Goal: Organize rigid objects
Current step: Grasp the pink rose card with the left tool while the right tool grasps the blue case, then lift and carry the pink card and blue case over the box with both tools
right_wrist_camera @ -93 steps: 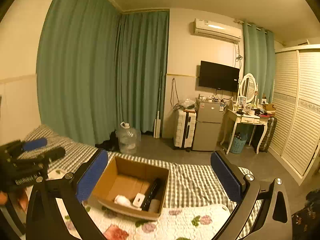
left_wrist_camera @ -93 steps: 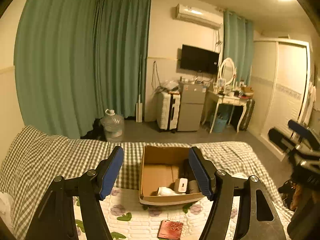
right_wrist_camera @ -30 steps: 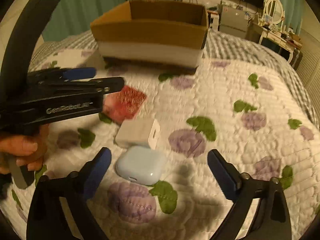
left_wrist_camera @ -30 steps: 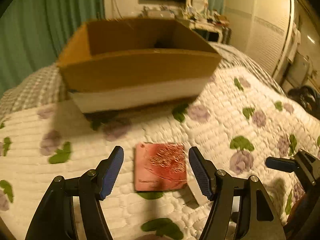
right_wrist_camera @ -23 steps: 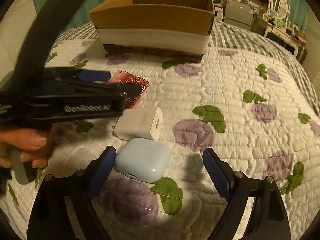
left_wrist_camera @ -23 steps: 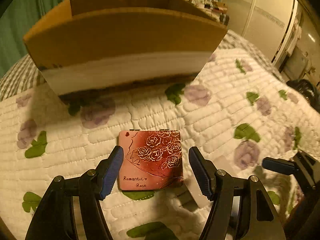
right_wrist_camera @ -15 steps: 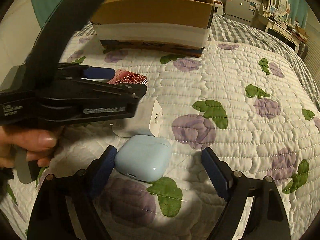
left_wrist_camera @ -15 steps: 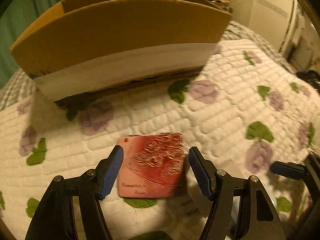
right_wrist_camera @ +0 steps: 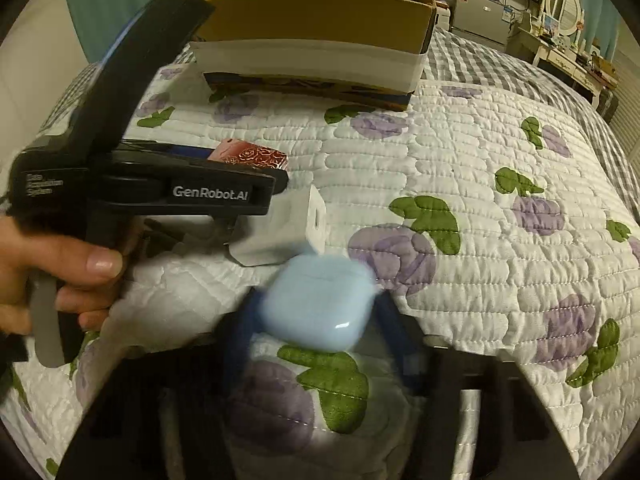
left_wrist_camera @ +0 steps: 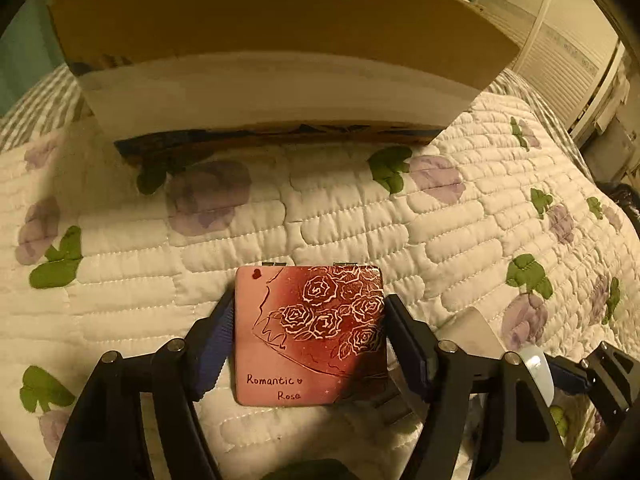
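On quilt (left_wrist_camera: 360, 216), L claw (left_wrist_camera: 308, 336) grips compact (left_wrist_camera: 310, 336)

Handwritten script reading "Romantic Rose", beside a small heart, is showing along the near edge of the red rose-patterned case (left_wrist_camera: 310, 334). "GenRobot.AI" is appearing in white on the left gripper (right_wrist_camera: 256, 184); its smaller side label is staying illegible.
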{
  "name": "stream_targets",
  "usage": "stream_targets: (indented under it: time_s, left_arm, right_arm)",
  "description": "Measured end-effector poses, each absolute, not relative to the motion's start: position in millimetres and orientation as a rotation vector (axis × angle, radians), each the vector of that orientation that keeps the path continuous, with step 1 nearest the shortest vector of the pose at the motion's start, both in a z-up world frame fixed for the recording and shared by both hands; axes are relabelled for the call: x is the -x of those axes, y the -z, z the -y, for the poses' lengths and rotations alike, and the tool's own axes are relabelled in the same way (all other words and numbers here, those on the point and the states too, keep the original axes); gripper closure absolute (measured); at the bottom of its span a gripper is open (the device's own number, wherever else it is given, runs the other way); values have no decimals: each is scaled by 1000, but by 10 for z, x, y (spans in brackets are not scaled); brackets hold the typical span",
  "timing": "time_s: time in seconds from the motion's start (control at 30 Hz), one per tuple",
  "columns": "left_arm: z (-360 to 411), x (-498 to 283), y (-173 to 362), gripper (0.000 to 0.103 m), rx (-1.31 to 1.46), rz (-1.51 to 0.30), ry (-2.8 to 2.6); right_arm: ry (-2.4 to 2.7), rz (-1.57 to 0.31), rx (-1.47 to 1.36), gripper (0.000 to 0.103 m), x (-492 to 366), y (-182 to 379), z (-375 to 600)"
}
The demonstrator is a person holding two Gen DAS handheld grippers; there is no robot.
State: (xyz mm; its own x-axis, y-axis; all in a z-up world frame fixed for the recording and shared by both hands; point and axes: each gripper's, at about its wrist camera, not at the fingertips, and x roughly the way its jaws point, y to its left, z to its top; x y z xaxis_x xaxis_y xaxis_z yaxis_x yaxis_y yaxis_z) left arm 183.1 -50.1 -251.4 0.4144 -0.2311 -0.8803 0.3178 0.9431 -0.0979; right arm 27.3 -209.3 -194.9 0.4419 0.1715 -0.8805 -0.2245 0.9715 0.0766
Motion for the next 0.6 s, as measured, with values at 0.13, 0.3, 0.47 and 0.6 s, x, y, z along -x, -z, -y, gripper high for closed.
stream_targets:
  time_s: [0.13,0.3,0.47,0.6]
  left_arm:
    - [389,-1759,2424,31,-43,-1072,327]
    - [125,-1568,2295,31,17,-1049,258]
    - [23,-1303,2081,31,-29,-981,222]
    - [-64,-1116,1889,31,-48,-919,198]
  right_arm:
    - [-250,-1087,13,49,-234,1913,2160]
    - [-234,-1075,-1,49,-173,1859,2217]
    - [-234,-1059,-18,50,-96,1792,2253]
    - [-238,-1033,-19,50,-39,1692,2246]
